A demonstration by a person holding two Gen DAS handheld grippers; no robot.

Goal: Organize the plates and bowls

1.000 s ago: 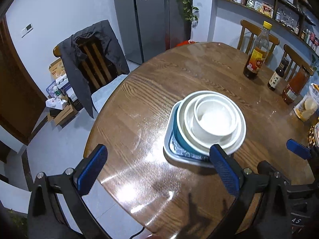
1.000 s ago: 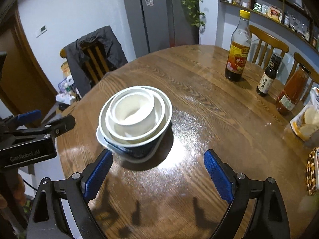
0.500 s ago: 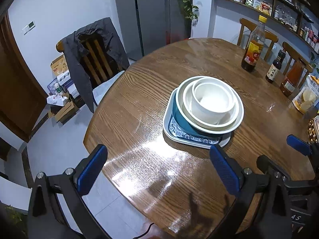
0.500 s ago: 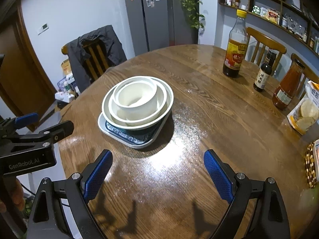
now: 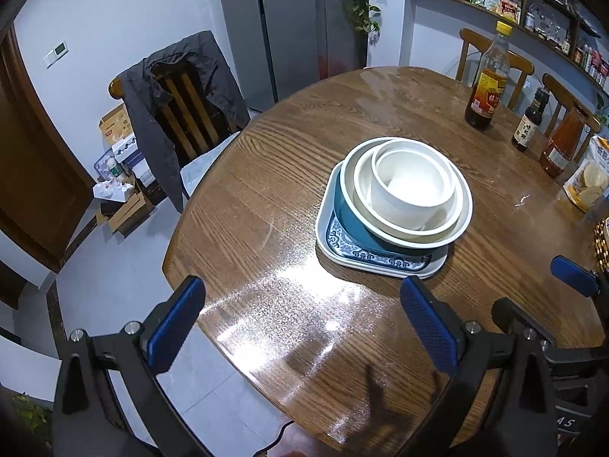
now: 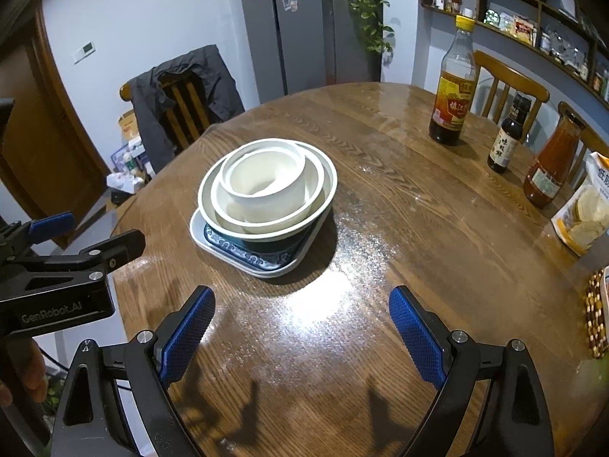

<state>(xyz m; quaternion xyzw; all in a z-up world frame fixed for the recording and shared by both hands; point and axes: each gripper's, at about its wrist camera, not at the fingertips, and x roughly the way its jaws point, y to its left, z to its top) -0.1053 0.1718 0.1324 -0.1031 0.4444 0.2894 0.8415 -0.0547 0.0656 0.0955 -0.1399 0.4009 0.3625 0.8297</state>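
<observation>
Nested bowls (image 5: 413, 190) on plate (image 5: 380, 261) — table (image 5: 266, 190) centre.

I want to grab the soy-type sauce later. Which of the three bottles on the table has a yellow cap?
The tallest bottle, farthest left of the three, with dark liquid and a red-and-yellow label. The small dark bottle has a black cap; the orange-red sauce bottle has none of yellow.

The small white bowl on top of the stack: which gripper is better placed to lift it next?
Probably the left gripper: it is open, and the small white bowl lies just beyond its right fingertip. The right gripper, open too, faces bare table.
</observation>
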